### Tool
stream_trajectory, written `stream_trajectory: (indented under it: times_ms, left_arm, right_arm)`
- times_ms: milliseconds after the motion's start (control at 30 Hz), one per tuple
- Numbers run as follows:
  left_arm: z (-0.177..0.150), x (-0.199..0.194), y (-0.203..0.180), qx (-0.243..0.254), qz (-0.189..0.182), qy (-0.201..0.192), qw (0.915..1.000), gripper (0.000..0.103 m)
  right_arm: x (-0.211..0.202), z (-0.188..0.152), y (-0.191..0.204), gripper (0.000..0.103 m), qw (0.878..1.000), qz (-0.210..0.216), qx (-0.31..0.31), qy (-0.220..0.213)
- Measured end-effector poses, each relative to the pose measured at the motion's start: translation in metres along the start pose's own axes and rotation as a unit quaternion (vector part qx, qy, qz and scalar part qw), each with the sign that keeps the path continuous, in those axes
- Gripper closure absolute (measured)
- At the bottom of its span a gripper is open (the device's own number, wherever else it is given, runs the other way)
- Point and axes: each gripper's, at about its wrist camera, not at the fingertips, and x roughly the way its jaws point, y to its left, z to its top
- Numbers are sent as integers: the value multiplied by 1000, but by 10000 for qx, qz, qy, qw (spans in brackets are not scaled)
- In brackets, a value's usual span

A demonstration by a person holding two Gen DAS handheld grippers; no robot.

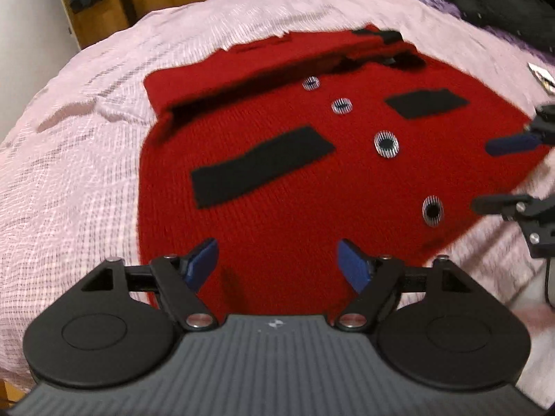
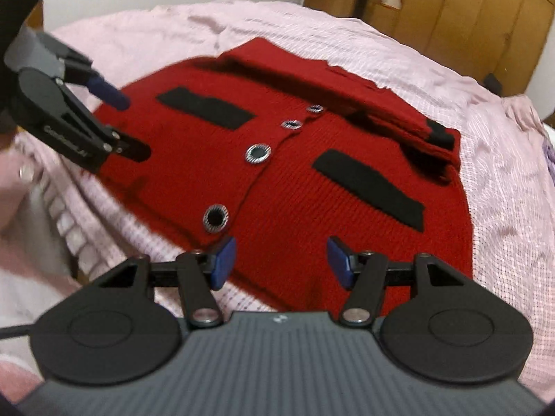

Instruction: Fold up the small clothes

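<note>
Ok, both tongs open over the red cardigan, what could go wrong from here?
1. The sleeves already folded across the top of the cardigan could slide loose if the hem is lifted quickly.
2. Either tongs, left or right, might pinch the pink sheet along with the hem.

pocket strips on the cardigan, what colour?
Black pocket strips on the red cardigan; clearest in the right wrist view.
</note>
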Motion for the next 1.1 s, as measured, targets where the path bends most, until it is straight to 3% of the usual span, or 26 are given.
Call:
stream_trajectory:
  times_ms: [100,200,267,533,767,1100]
  left_arm:
    - [-12,2,-7,141,-46,158,9998,16]
    - [-22,4,-16,332,-227,289,9988,16]
    - [-27,4,-23,552,-256,300,9977,16]
    - [-40,16,-54,1487,281,284,9881,15]
    - [-33,16,-54,1419,380,124,9891,15]
    - [-29,10,-49,1101,347,12,9933,15]
  right_arm:
    - [5,-1,12,41,9993,-73,-343,116]
    - [9,-4,25,30,9969,-97,-751,197]
    - [10,-6,32,30,9951,-48,-959,254]
    - [25,-9,49,30,9879,-450,-1377,557]
    - [23,-8,54,30,9860,-668,-1473,409]
    - [13,-1,29,30,9942,-903,-585,-19]
